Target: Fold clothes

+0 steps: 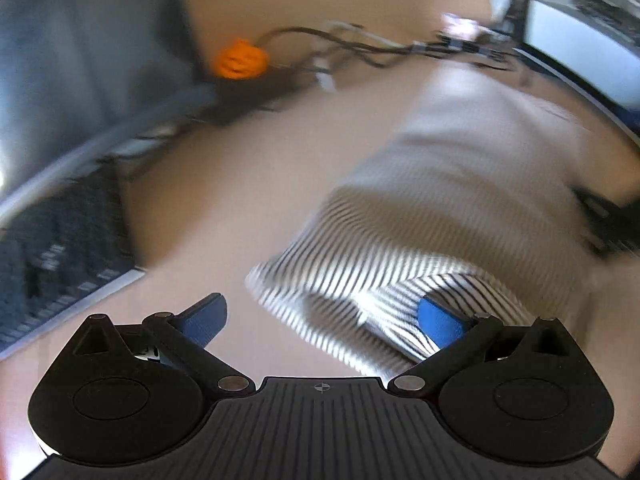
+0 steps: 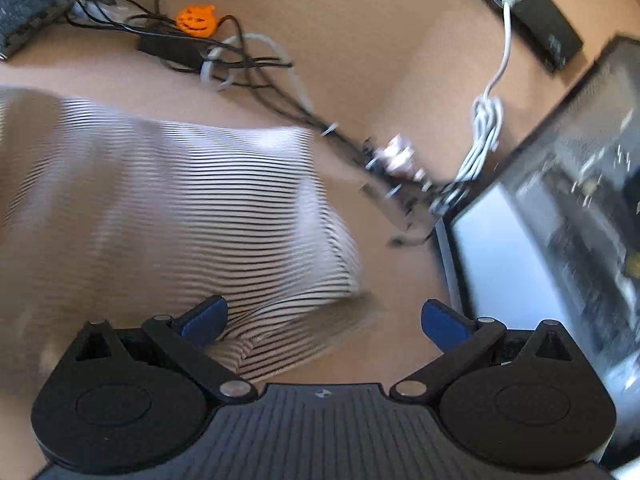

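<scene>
Lying mid-frame on the table, the striped garment is gripped by neither left gripper nor right gripper; both are spread wide. Heavy blur is noted. A fold could drag cloth into the cables at upper frame, or only one layer could be pinched.

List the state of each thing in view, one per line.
Left tool: open, holding nothing.
Right tool: open, holding nothing.
Striped shirt: lying on the table, partly folded, blurred.
Black cables: tangled.
White cable: bundled.
Orange pumpkin: beside the black cables.
</scene>
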A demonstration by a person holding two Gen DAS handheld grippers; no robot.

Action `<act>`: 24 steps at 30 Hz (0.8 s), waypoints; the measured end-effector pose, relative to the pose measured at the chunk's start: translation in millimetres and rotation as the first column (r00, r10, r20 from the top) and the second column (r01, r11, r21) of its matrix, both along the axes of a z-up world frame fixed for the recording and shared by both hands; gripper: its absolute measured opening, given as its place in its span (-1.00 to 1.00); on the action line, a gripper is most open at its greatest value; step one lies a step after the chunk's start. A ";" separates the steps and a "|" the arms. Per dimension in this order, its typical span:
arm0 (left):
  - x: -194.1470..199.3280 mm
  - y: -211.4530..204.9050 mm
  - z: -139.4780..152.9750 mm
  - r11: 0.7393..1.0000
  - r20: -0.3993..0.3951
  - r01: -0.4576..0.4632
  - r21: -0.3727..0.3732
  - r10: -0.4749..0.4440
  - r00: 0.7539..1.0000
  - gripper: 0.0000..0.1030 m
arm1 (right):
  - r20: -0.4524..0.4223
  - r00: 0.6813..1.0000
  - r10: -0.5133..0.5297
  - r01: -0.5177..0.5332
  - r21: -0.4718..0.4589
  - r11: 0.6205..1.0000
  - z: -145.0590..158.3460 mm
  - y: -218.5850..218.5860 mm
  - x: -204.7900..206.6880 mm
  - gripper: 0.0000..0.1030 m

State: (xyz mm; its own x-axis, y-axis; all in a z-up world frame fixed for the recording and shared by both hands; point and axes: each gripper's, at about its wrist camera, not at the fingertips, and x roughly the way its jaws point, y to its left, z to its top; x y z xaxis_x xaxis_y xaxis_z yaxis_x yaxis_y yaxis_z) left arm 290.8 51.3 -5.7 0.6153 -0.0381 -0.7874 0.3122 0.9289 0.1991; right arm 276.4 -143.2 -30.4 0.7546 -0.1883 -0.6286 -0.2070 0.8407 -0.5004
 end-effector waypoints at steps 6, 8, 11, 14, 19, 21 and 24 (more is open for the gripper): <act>15.6 49.2 13.1 0.986 0.016 -0.146 -0.073 0.148 0.989 1.00 | -0.081 0.977 0.198 -0.174 0.234 0.956 29.4 12.0 -38.4 1.00; 10.9 59.4 19.3 0.982 0.008 -0.151 -0.117 0.153 0.988 1.00 | -0.048 0.962 0.269 -0.245 0.287 0.926 42.6 11.3 -49.7 1.00; 4.1 68.9 24.2 0.976 0.005 -0.169 -0.140 0.172 0.985 1.00 | -0.048 0.920 0.388 -0.362 0.272 0.892 44.7 25.9 -60.7 1.00; -5.4 74.4 27.0 0.969 -0.004 -0.176 -0.173 0.178 0.984 1.00 | -0.096 0.888 0.451 -0.423 0.217 0.880 26.1 47.0 -61.2 1.00; -17.3 82.7 28.8 0.957 -0.011 -0.181 -0.227 0.184 0.983 1.00 | -0.133 0.893 0.430 -0.418 0.110 0.902 9.0 62.6 -41.9 1.00; -17.1 84.5 30.5 0.945 -0.024 -0.183 -0.273 0.183 0.983 1.00 | -0.049 0.912 0.407 -0.406 0.031 0.913 21.5 63.8 -23.5 1.00; -13.6 79.0 33.4 0.929 -0.037 -0.179 -0.325 0.177 0.984 1.00 | 0.260 0.922 0.287 -0.251 -0.162 0.954 56.2 60.3 25.9 1.00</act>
